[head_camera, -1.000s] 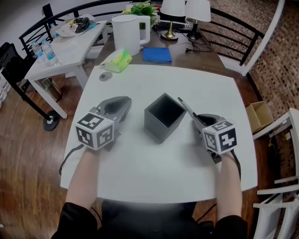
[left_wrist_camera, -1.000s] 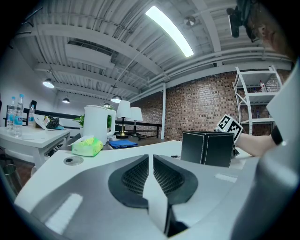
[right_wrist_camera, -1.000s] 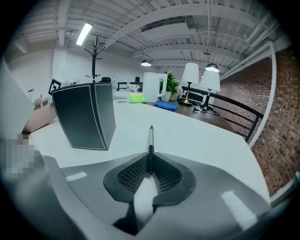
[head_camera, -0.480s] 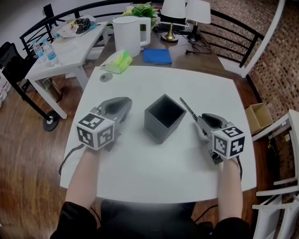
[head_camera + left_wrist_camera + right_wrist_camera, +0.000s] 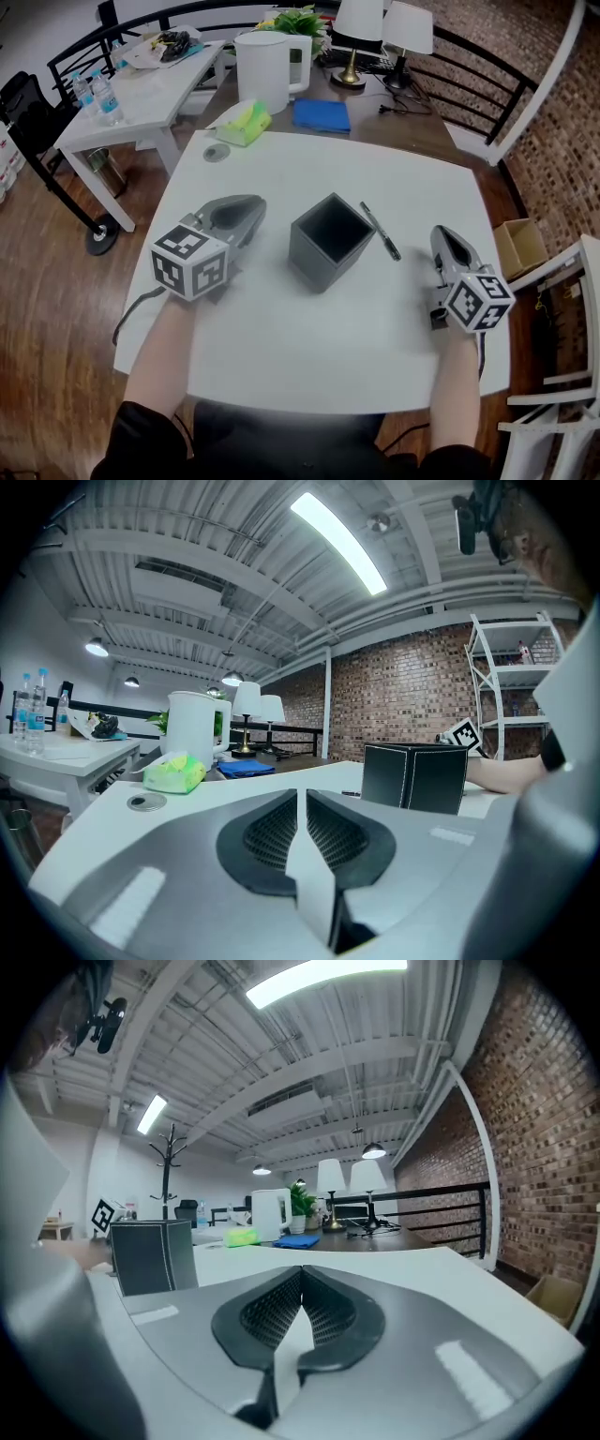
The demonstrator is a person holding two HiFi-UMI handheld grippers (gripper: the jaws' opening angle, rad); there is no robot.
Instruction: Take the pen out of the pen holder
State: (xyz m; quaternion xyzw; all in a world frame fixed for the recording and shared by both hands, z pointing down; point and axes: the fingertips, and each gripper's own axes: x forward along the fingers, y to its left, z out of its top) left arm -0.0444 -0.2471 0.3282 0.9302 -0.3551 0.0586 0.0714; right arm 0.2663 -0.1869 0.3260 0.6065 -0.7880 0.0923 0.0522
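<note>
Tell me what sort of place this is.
Probably a loft-style office or workroom: a bare brick wall, an exposed ceiling with a strip light, and a brown desk carrying table lamps and a white kettle.

pen [image 5: 381, 232]: flat on table | pen holder [image 5: 325, 241]: upright, empty

pen holder [image 5: 325, 242] on table [image 5: 281, 361] centre | pen [image 5: 381, 232] on table, right of pen holder, left of right gripper [image 5: 441, 234]
</note>
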